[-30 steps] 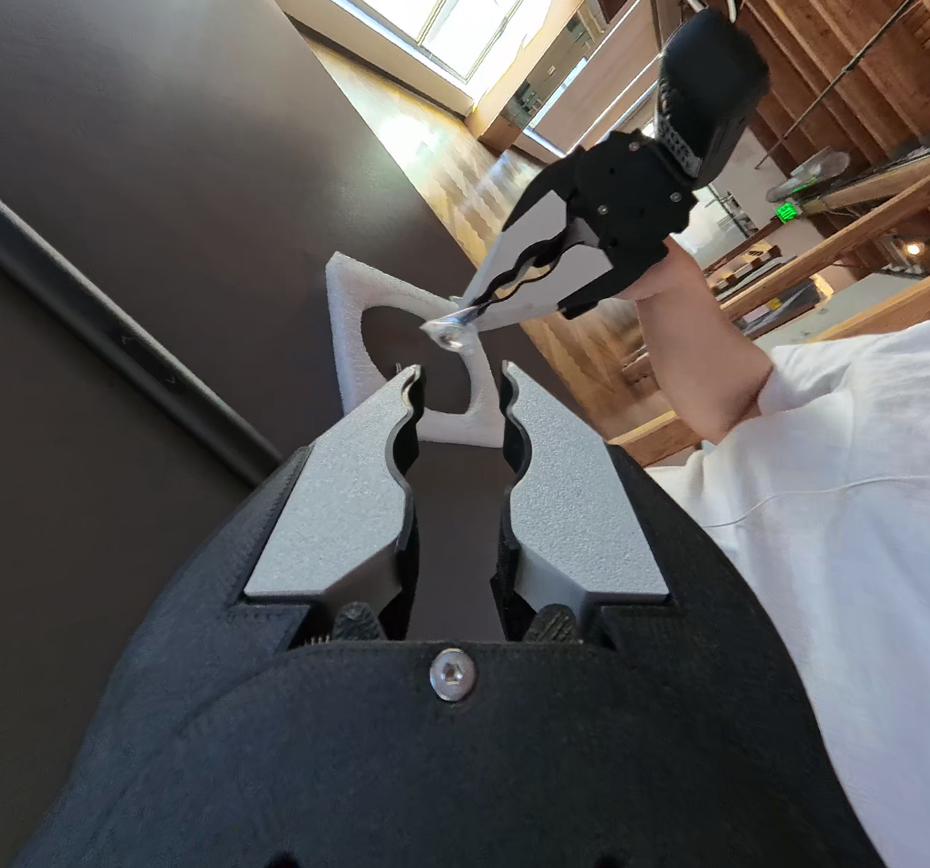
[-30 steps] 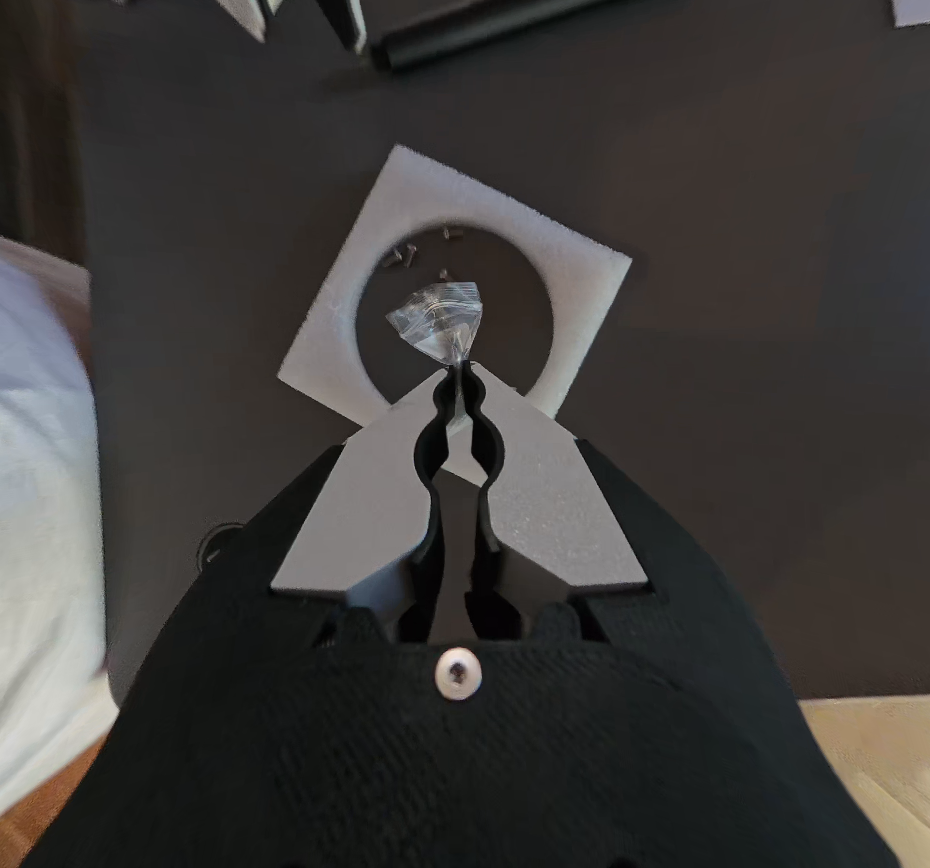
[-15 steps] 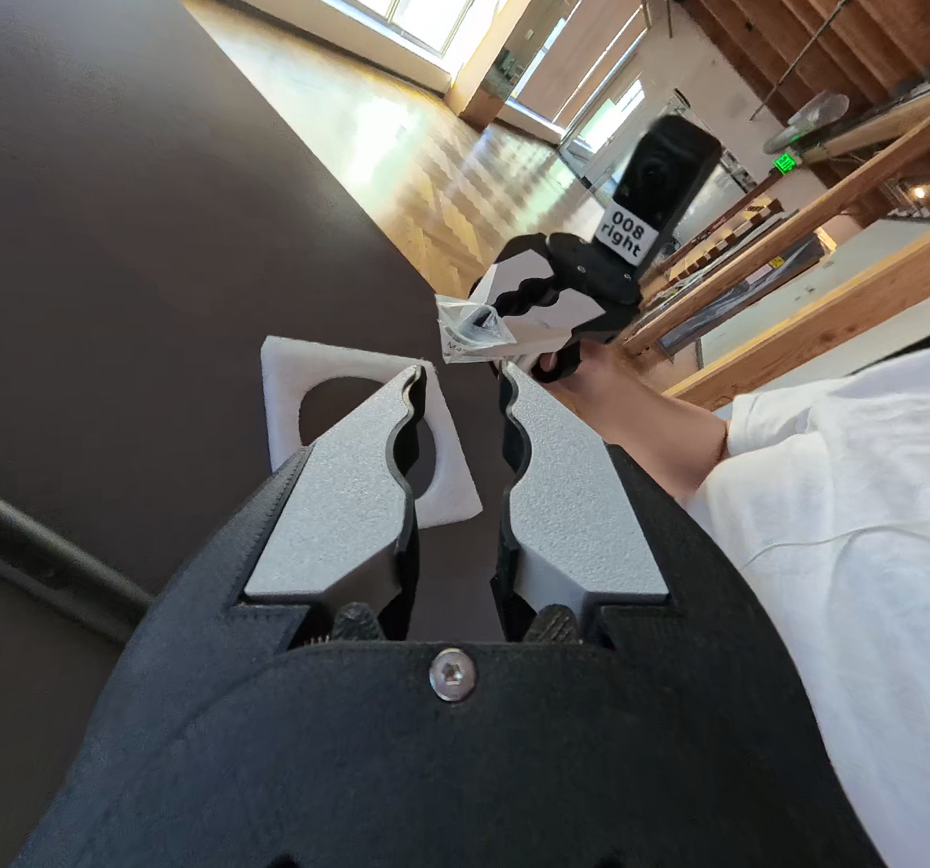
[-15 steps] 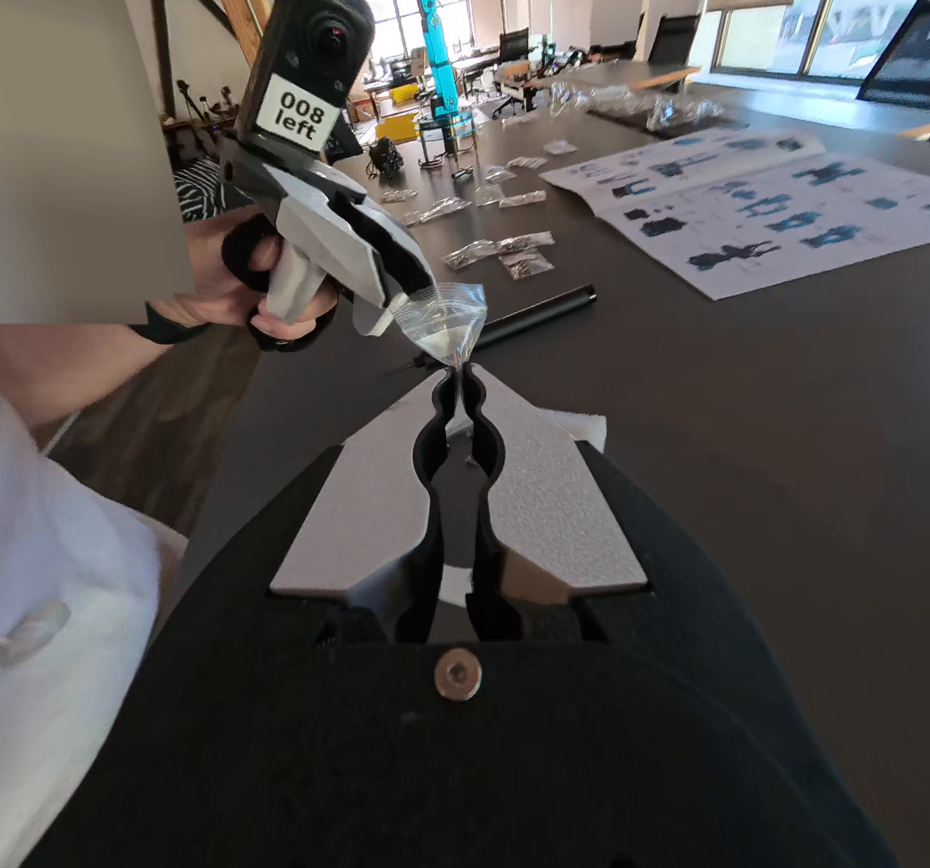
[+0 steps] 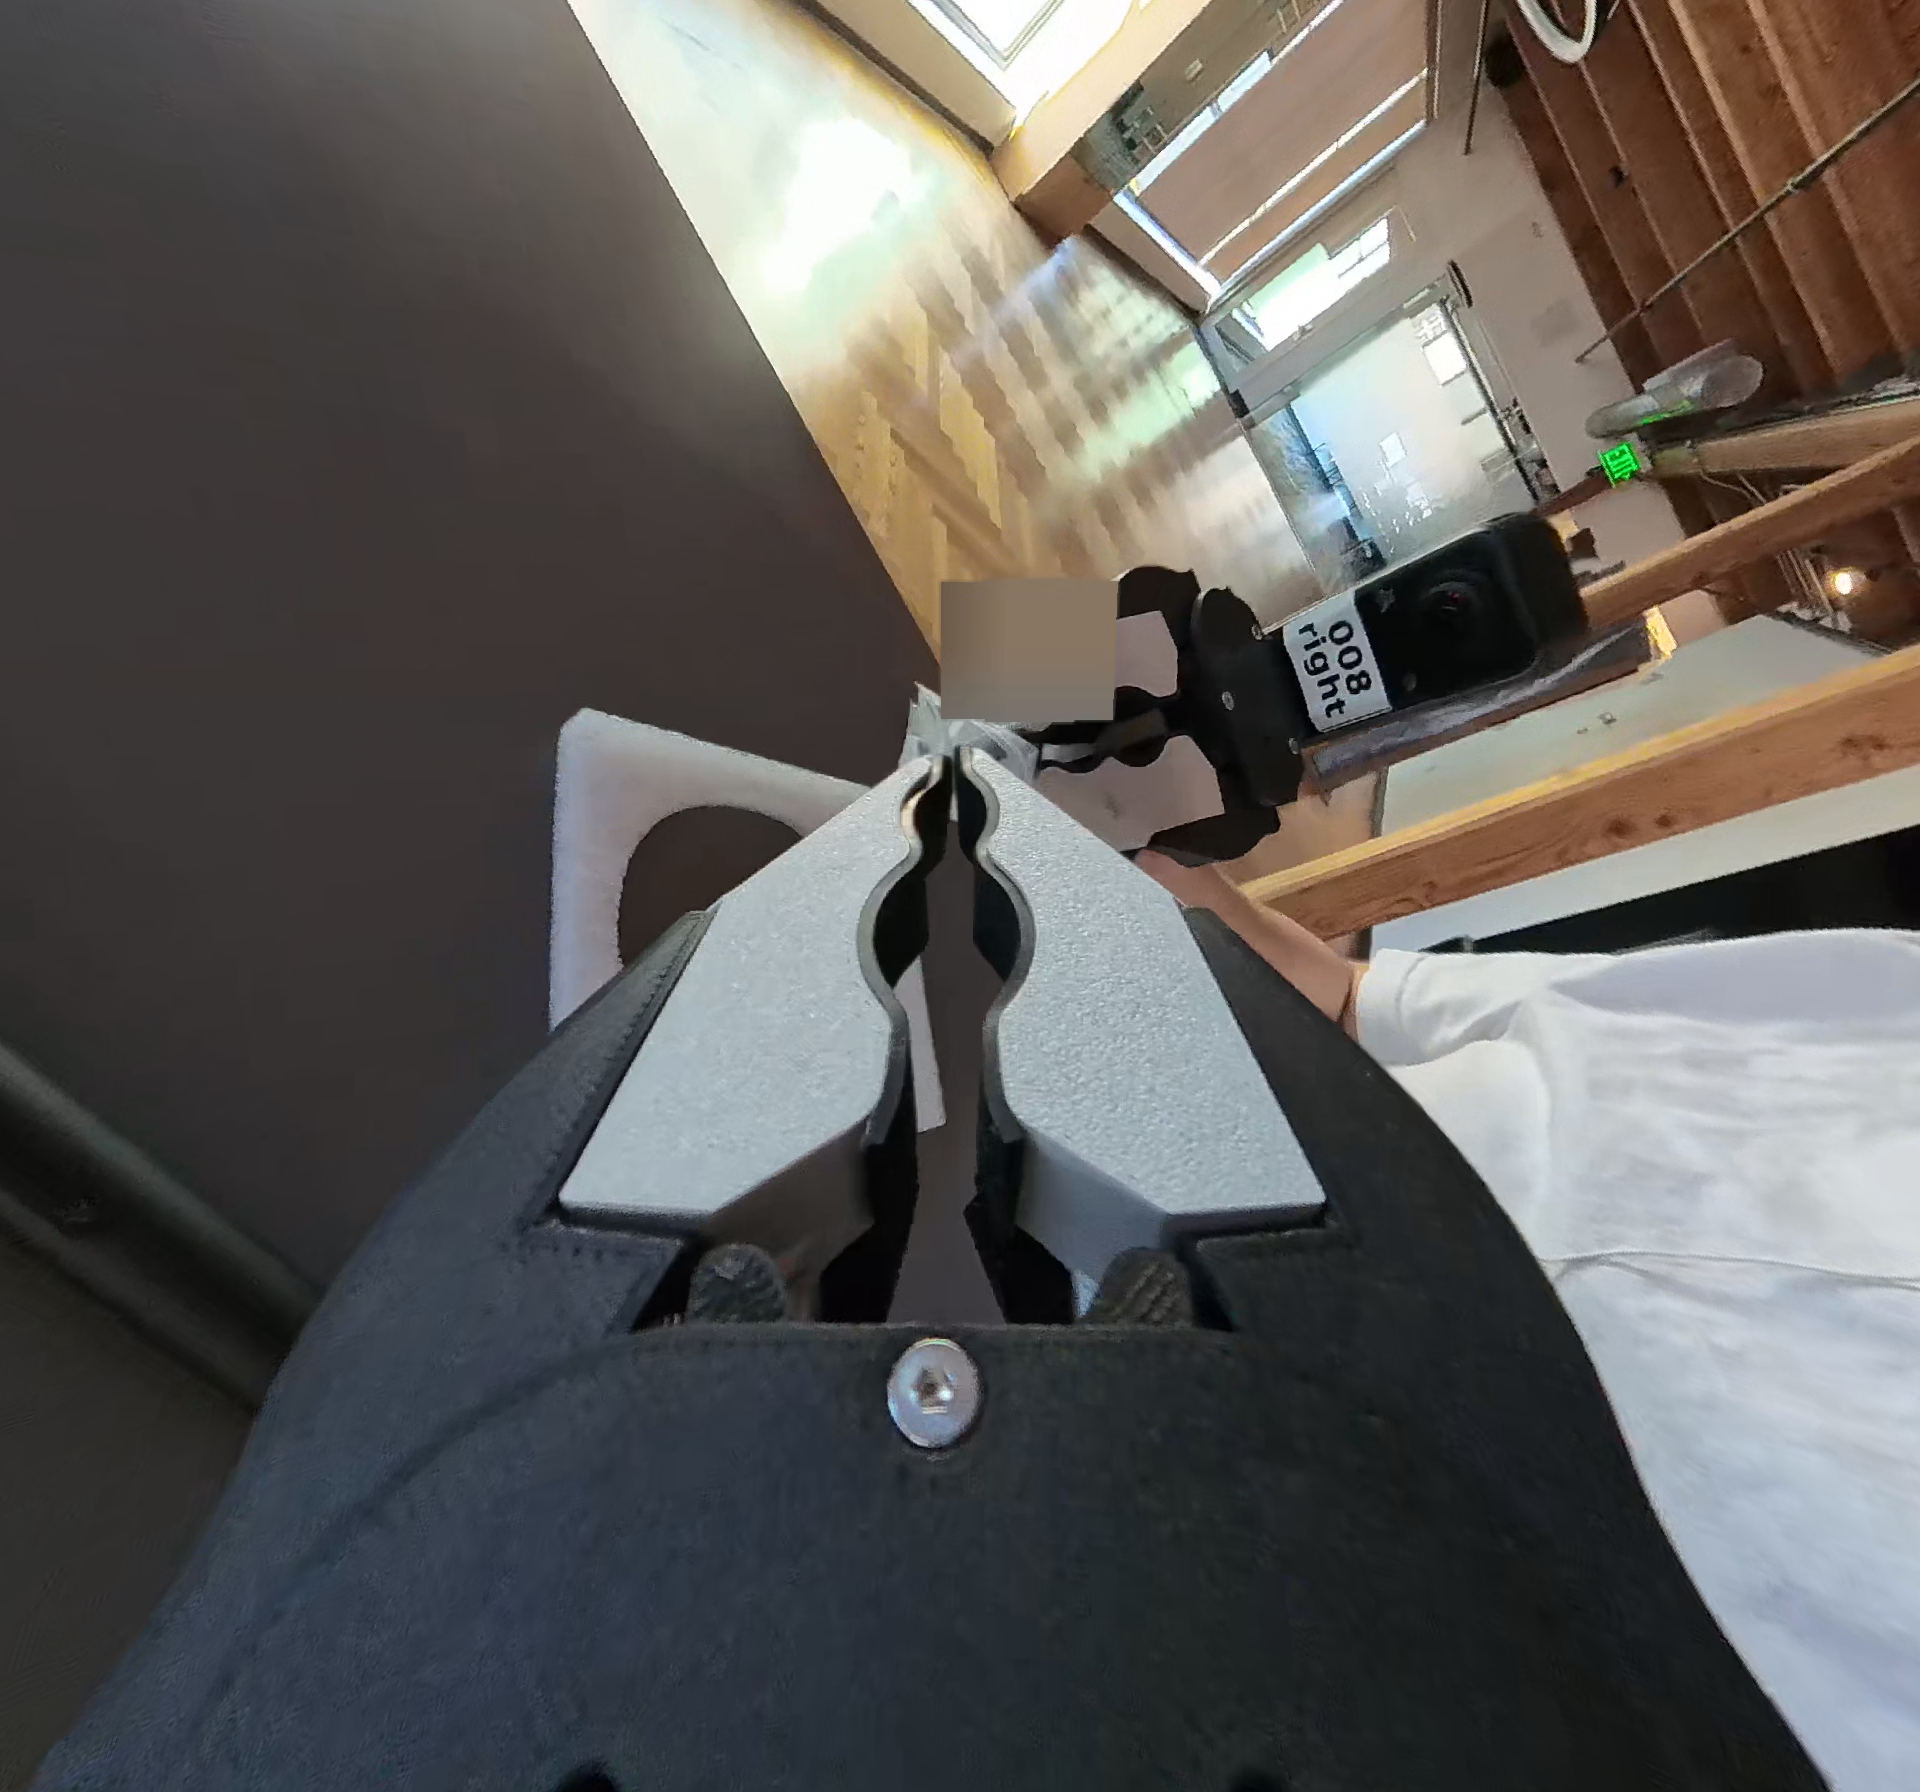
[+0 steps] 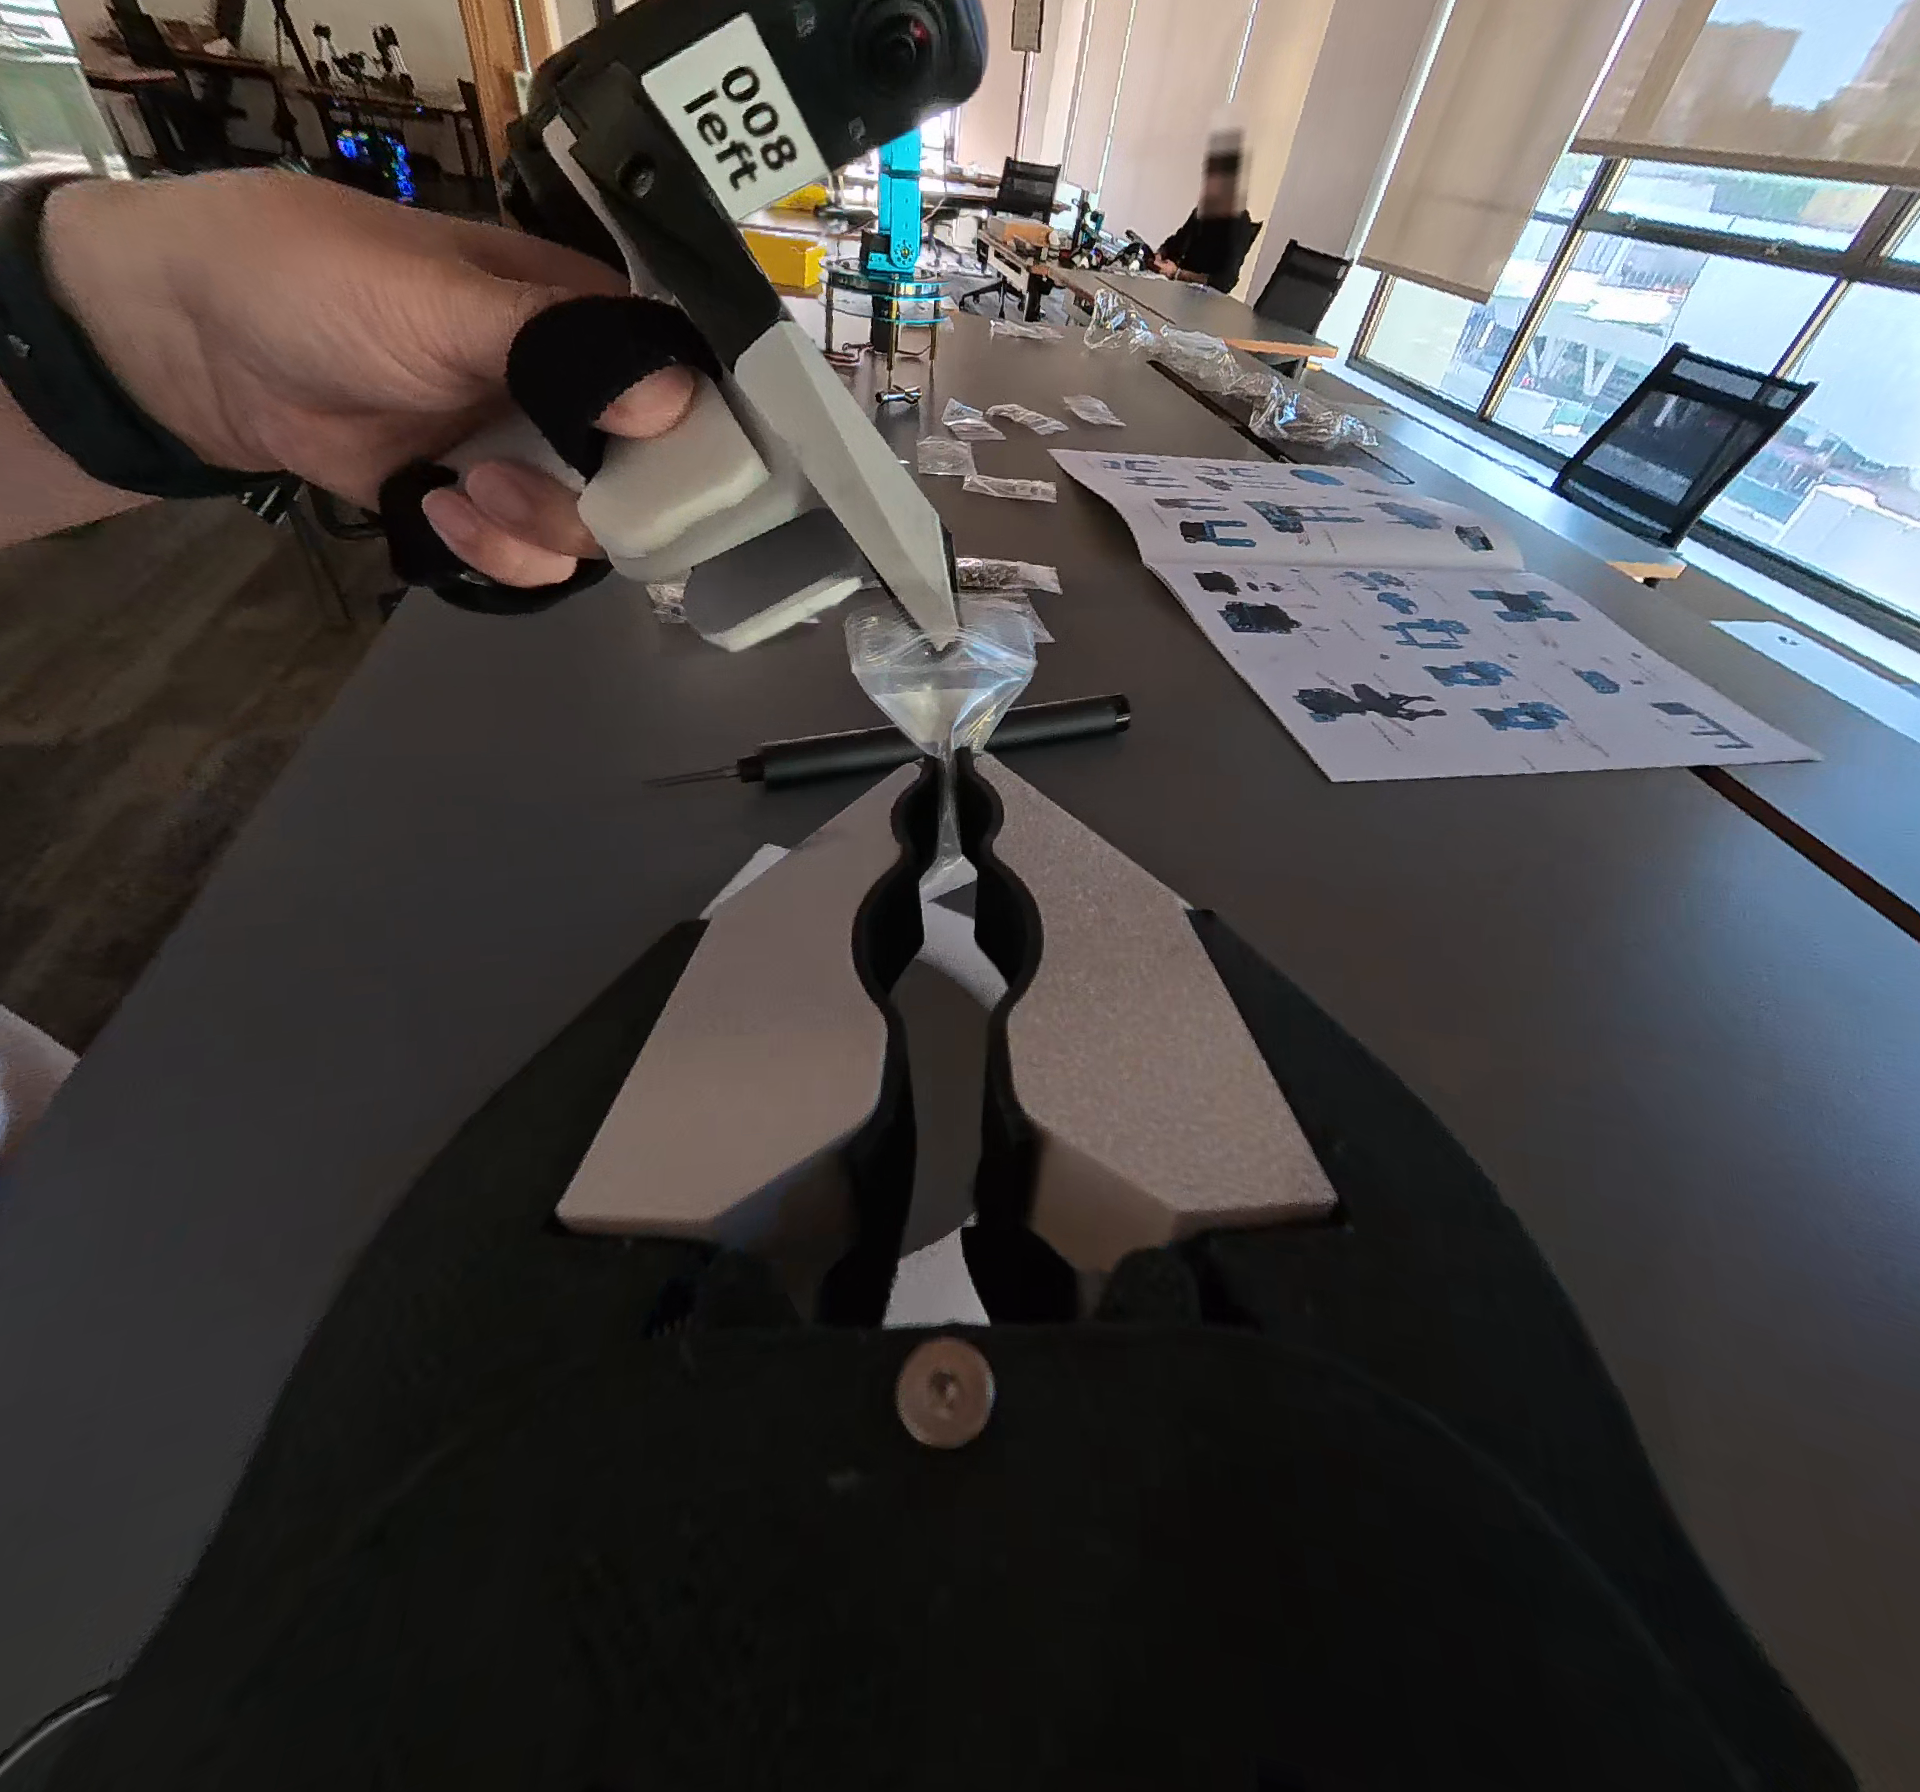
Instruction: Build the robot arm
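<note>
Pinching one small clear bag (image 6: 940, 677) between them, both hand-held grippers (left (image 6: 940, 625), right (image 6: 951, 766)) seemingly clamp opposite edges.

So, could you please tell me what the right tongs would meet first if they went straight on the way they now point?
The right tongs, already shut on the small clear plastic bag, would likely meet the left tongs pinching that bag's far edge, though depth is unclear. The black metal rod lies lower, on the table.
</note>
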{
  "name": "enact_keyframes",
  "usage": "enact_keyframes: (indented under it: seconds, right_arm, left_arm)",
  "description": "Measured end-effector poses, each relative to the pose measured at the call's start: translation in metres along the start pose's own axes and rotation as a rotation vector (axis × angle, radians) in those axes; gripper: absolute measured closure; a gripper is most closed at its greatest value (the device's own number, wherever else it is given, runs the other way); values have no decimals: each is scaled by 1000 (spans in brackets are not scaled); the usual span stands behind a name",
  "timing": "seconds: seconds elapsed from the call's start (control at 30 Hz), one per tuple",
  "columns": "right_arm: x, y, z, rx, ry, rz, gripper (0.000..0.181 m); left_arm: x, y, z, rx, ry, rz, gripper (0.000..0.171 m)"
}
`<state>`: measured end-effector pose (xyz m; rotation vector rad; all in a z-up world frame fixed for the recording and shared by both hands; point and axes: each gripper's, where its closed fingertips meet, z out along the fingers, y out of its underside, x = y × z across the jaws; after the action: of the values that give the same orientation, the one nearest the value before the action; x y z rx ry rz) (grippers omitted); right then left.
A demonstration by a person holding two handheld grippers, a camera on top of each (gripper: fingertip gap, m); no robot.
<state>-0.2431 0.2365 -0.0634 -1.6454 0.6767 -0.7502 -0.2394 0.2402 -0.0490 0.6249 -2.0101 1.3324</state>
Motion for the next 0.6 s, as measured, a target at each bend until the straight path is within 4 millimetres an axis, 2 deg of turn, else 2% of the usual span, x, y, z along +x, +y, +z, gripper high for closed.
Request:
enact_keyframes:
  seconds: [0.13,0.27,0.4,0.6]
  right_arm:
    - [12,4,9,-8,18,-20,169]
    - [20,10,17,-12,28,-4,155]
    - [33,19,13,-7,62,39,154]
    - [50,8,3,92,152,70,154]
  left_arm:
    - [-12,-10,-7,-26,-77,69,171]
    - [-31,-23,-25,1,-189,117,171]
    - [-58,-34,-60,106,-262,86,171]
    - [-112,-34,-113,219,-378,8,171]
